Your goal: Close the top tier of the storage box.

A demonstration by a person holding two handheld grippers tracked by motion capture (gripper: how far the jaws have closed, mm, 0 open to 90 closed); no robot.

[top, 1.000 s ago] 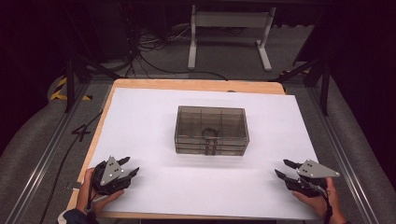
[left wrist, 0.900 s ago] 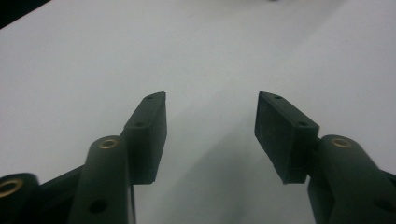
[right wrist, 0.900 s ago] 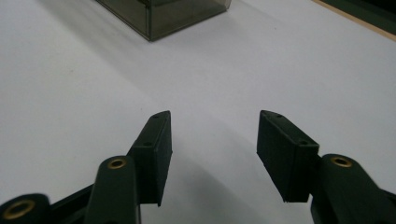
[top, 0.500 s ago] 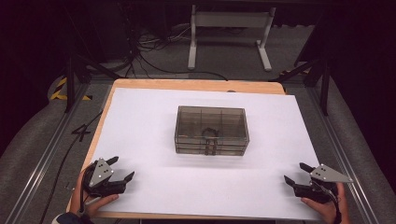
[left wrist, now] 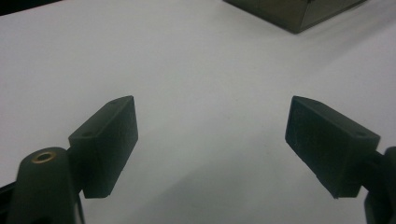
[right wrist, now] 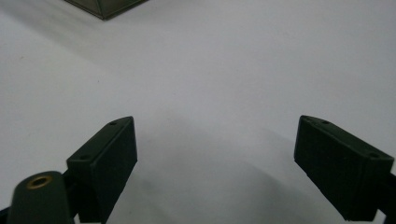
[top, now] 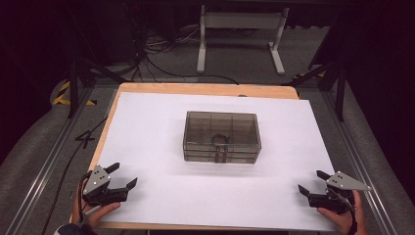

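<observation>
Near the table's front corners, well short of the smoky compartment box (top: 221,136) at its centre, left gripper (top: 120,180) and right gripper (top: 311,183) have just spread, empty; the box probably stays latched, untouched.

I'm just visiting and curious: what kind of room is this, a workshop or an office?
Probably a lab recording bench: a white-covered table with one clear box, hand-held grippers at its near corners, and loose cables on a dark floor behind.
</observation>
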